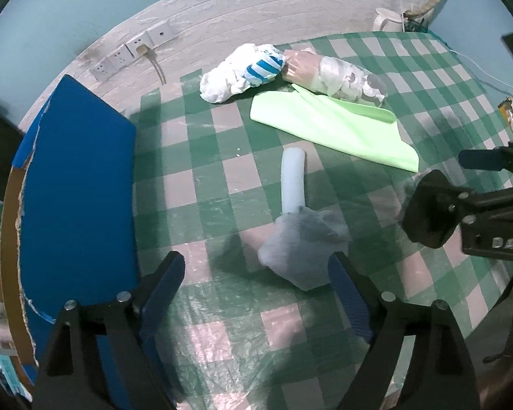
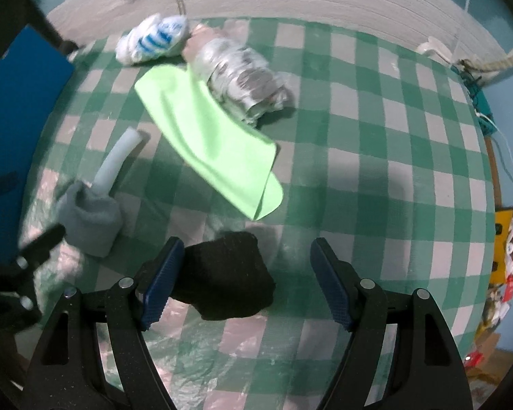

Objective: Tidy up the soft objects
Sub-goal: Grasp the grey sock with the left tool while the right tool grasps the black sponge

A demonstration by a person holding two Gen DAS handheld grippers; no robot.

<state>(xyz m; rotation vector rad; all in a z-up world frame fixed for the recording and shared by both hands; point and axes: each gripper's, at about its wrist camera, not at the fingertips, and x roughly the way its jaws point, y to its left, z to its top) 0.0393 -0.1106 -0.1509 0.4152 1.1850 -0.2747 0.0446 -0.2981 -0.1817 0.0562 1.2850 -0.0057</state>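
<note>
A: Left wrist view first. What shows?

B: The left gripper (image 1: 256, 266) has its 2 fingers spread apart, holding nothing. A grey sock (image 1: 304, 246) lies just beside the right finger, touching it or nearly so. A pale blue foam tube (image 1: 292, 179) pokes out from under the sock toward the table's far edge.

A: And further back?

B: A light green cloth (image 1: 331, 123) lies flat mid-table on the checked tablecloth (image 1: 195, 157). Beyond it, near the far edge, sit a white-and-blue striped bundle (image 1: 242, 71) and a clear plastic-wrapped roll (image 1: 338, 78), end to end. A blue box (image 1: 75, 188) stands at the left edge. The right gripper (image 1: 461, 205) shows at the right edge of the view; I cannot tell from here how its fingers stand.

A: Right wrist view?

B: The right gripper (image 2: 246, 273) is spread wide, clamping nothing. A black sock (image 2: 225, 276) lies between its fingers, against the left one. The grey sock (image 2: 90, 218) and tube (image 2: 118, 159) sit to the left, the green cloth (image 2: 215, 147) ahead.
</note>
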